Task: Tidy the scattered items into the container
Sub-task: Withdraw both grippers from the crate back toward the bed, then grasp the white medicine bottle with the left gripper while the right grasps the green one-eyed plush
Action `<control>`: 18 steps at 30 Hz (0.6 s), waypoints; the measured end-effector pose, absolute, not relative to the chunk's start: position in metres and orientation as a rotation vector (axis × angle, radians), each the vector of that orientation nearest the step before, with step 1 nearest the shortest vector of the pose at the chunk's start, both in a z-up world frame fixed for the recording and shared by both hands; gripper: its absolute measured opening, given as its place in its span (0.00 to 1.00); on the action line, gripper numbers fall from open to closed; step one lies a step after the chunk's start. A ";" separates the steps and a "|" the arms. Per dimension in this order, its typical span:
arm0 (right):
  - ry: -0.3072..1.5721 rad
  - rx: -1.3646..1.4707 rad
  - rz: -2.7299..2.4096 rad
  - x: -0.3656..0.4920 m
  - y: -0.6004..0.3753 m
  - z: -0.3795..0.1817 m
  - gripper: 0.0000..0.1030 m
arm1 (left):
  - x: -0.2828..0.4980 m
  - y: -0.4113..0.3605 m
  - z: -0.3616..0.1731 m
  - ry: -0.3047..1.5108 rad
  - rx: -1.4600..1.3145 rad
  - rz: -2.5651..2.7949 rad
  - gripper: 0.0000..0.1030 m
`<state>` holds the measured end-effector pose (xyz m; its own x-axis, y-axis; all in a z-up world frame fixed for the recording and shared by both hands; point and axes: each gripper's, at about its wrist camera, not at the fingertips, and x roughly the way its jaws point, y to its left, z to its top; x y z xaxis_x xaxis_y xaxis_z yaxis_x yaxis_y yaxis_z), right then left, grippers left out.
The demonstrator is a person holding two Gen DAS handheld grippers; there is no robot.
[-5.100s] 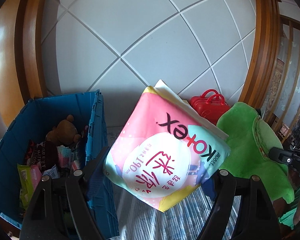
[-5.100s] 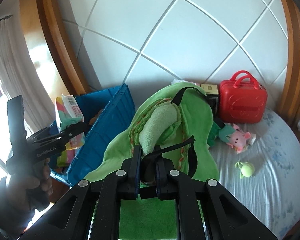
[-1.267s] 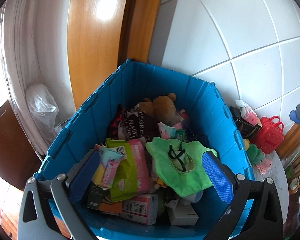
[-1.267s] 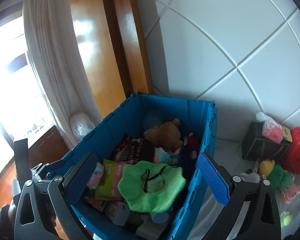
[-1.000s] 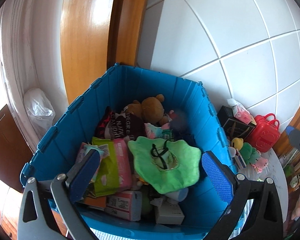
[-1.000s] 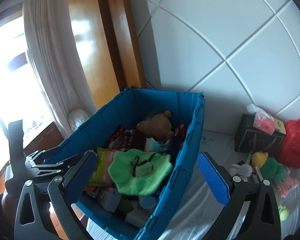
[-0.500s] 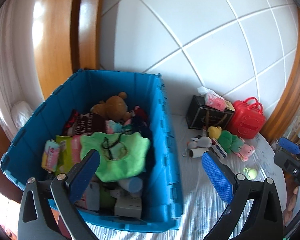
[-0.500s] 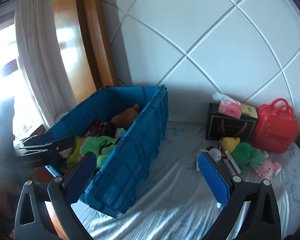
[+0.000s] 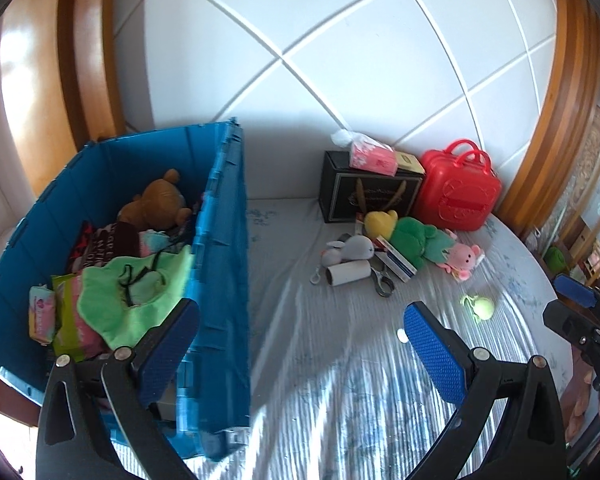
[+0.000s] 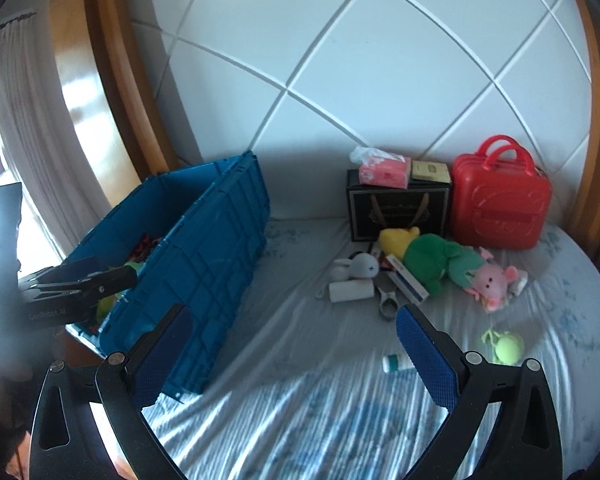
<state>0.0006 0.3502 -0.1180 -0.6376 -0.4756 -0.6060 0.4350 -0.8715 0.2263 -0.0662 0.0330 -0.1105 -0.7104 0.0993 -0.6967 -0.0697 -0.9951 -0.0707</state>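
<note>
A blue crate (image 9: 224,216) (image 10: 212,240) stands at the left of the bed, holding a brown teddy (image 9: 156,200), a green cloth (image 9: 140,304) and packets. Scattered items lie near the headboard: a green plush (image 10: 436,260), a pink plush (image 10: 492,280), a grey rabbit (image 10: 360,266), a white roll (image 10: 350,291), scissors (image 10: 388,300), a green ball (image 10: 508,348) and a small white tube (image 10: 398,363). My left gripper (image 9: 300,344) is open and empty beside the crate. My right gripper (image 10: 292,352) is open and empty above the sheet.
A red case (image 10: 500,208), a black box (image 10: 398,212) with a pink tissue pack (image 10: 382,172) and a small box on it stand against the white padded headboard. Wooden frame flanks both sides. The striped sheet (image 10: 300,420) lies in front.
Both grippers have swung right, away from above the crate, and now face the items on the bed. The green cloth and the pink pack lie in the crate.
</note>
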 end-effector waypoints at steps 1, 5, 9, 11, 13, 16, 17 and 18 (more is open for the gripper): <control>-0.091 0.948 -2.472 -0.001 0.361 -0.122 1.00 | -0.068 0.043 -0.115 -0.044 -1.160 2.809 1.00; -0.121 1.008 -2.517 -0.010 0.407 -0.141 1.00 | -0.076 0.082 -0.136 0.021 -1.172 2.747 1.00; -0.108 1.060 -2.559 -0.018 0.450 -0.161 1.00 | -0.082 0.125 -0.160 0.117 -1.172 2.668 1.00; -0.103 1.091 -2.571 -0.023 0.468 -0.173 1.00 | -0.087 0.145 -0.173 0.158 -1.180 2.629 1.00; -0.113 1.126 -2.578 -0.029 0.487 -0.187 1.00 | -0.094 0.164 -0.186 0.196 -1.188 2.591 1.00; -0.145 1.194 -2.572 -0.040 0.515 -0.214 1.00 | -0.103 0.188 -0.208 0.227 -1.212 2.528 1.00; -0.162 1.219 -2.569 -0.043 0.524 -0.224 1.00 | -0.107 0.195 -0.216 0.234 -1.220 2.514 1.00; -0.163 1.249 -2.572 -0.047 0.532 -0.235 1.00 | -0.111 0.201 -0.224 0.240 -1.231 2.501 1.00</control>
